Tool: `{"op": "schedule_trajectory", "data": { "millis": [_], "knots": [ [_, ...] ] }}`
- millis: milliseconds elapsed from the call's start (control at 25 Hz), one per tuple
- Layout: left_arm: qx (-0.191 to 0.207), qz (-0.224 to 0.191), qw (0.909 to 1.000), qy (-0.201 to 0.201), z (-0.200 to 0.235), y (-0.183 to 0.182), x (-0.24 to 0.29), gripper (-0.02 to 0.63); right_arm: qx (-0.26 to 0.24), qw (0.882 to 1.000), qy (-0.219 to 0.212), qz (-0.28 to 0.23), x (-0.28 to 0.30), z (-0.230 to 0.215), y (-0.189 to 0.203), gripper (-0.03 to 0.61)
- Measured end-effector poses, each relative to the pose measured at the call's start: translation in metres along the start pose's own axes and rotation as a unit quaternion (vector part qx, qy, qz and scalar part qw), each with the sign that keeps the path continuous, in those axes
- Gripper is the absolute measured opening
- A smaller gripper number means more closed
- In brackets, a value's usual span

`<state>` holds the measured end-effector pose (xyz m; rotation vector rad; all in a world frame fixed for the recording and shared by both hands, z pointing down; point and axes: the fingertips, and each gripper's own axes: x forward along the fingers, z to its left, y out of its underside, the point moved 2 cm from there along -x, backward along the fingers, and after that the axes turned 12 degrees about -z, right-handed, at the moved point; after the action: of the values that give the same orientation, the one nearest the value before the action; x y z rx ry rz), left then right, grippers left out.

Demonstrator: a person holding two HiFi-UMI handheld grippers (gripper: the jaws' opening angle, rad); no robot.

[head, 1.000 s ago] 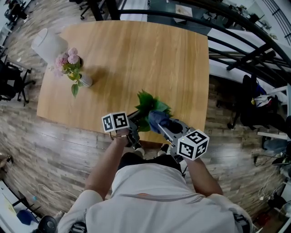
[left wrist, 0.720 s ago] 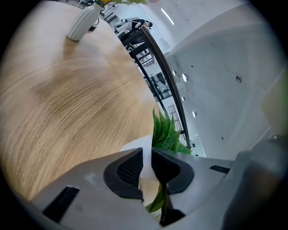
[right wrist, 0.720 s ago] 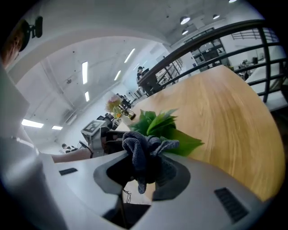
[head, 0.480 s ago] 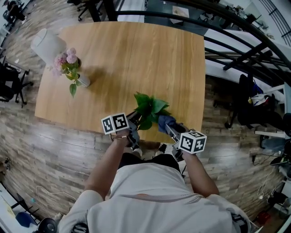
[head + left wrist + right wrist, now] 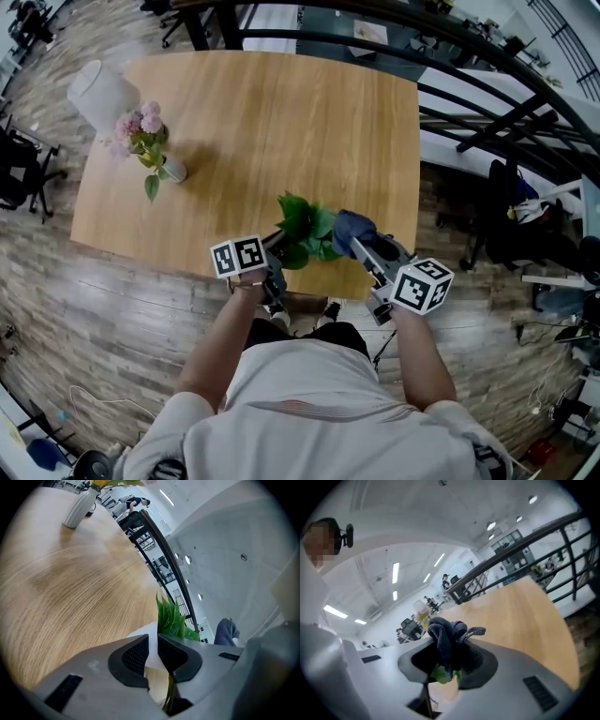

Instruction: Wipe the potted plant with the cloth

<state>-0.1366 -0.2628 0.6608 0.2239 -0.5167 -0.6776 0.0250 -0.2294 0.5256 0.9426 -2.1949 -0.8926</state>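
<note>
The right gripper [image 5: 364,249] had swung out to the right since a second earlier, carrying the cloth [image 5: 353,228] off the top of the leaves to the plant's right-hand side, while the left gripper [image 5: 278,246] and the potted plant [image 5: 304,228] kept their place at the near edge of the table [image 5: 281,122].

In the head view, the person stood at that edge with both arms reaching forward, a marker cube riding on each gripper. The plant's green leaves spread between the two grippers. The dark blue cloth sat bunched just beside the right-hand leaves, but whether it touched them could not be told from that view.

The left gripper view showed the left gripper [image 5: 153,645] clamped on the potted plant [image 5: 172,618], its dark pads drawn close on the pale rim of the pot, with the leaves rising just beyond the jaws and the stem passing below them. The cloth [image 5: 226,631] appeared past the leaves at the right.

The right gripper view showed the right gripper [image 5: 449,657] grasping the cloth [image 5: 446,638], which stood up in a wad between the jaws, and a scrap of green leaf showed beneath it.

At the far left corner of the table stood a small vase of pink flowers [image 5: 148,139] beside a white rounded object [image 5: 99,92], both well apart from the plant. A black railing [image 5: 487,94] ran past the table's right side.
</note>
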Motion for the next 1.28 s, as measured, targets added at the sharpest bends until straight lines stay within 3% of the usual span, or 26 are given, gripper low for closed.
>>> {"op": "schedule_trajectory", "data": {
  "millis": [120,280,400,520,640,720,880,1000,1120,1280],
  "knots": [
    [0.011,0.004,0.9999,0.006,-0.001,-0.004,0.002,0.060,0.038,0.998,-0.022,0.054,0.040,0.000,0.023,0.153],
    [0.029,0.007,0.9995,0.006,-0.003,-0.006,0.005,0.060,0.087,0.991,0.046,0.088,0.044,-0.044,0.050,0.153],
    [0.041,0.009,0.9991,0.008,-0.004,-0.005,0.004,0.060,0.123,0.986,0.065,0.090,0.026,-0.066,0.064,0.155],
    [0.046,0.011,0.9988,0.010,-0.005,-0.005,0.004,0.060,0.119,0.984,0.093,0.094,0.010,-0.082,0.072,0.156],
    [0.076,0.016,0.9969,0.014,-0.006,-0.006,0.004,0.060,0.079,0.980,0.146,0.111,-0.005,-0.101,0.077,0.153],
    [0.090,0.019,0.9956,0.016,-0.006,-0.007,0.004,0.058,0.058,0.983,0.150,0.093,-0.009,-0.101,0.065,0.153],
    [0.095,0.019,0.9951,0.020,-0.006,-0.009,0.008,0.057,0.012,0.995,0.100,0.009,-0.001,-0.074,0.008,0.153],
    [0.096,0.021,0.9949,0.022,-0.008,-0.008,0.010,0.055,-0.021,0.999,0.024,-0.011,0.023,-0.040,-0.023,0.153],
    [0.096,0.023,0.9949,0.024,-0.009,-0.008,0.011,0.055,-0.058,0.997,-0.054,0.025,0.064,-0.006,-0.025,0.154],
    [0.098,0.021,0.9947,0.024,-0.010,-0.007,0.011,0.055,-0.101,0.978,-0.137,0.119,0.119,0.026,0.007,0.155]
  ]
}}
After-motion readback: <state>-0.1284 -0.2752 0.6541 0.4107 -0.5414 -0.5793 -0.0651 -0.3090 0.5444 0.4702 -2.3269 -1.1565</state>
